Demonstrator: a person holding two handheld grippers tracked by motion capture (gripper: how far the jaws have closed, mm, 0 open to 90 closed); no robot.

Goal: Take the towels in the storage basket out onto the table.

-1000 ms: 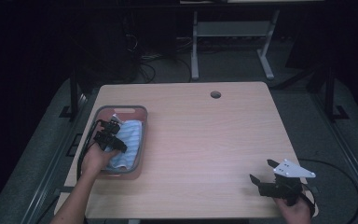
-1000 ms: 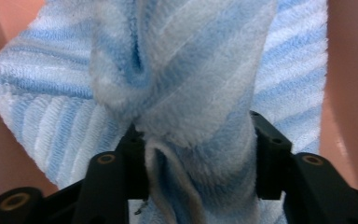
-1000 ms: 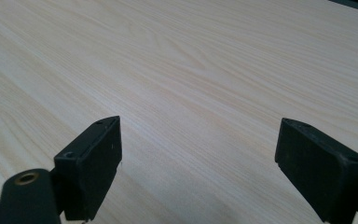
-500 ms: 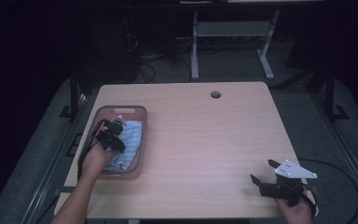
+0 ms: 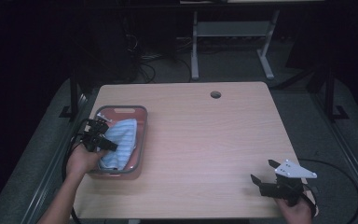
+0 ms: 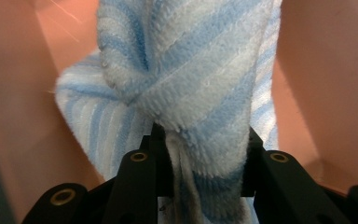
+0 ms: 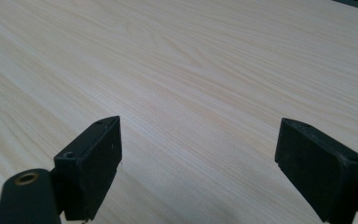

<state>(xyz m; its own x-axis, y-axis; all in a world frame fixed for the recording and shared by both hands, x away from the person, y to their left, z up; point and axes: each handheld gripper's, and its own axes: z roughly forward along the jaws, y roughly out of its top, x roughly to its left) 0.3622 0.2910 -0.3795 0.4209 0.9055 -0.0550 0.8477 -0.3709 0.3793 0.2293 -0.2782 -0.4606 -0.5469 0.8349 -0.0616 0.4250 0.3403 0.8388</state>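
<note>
The left gripper (image 5: 103,136) sat at the table's left edge, its jaws just closed and pinched tight on a striped towel (image 6: 200,93). The left hand (image 5: 81,161) gripped it from behind, forearm reaching in from below. The right gripper (image 5: 263,173) rested near the table's right corner, jaws spread wide apart.

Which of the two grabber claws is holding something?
The left gripper is: its jaws pinch the blue striped towel over the red tray. The right gripper is open over bare table.
</note>
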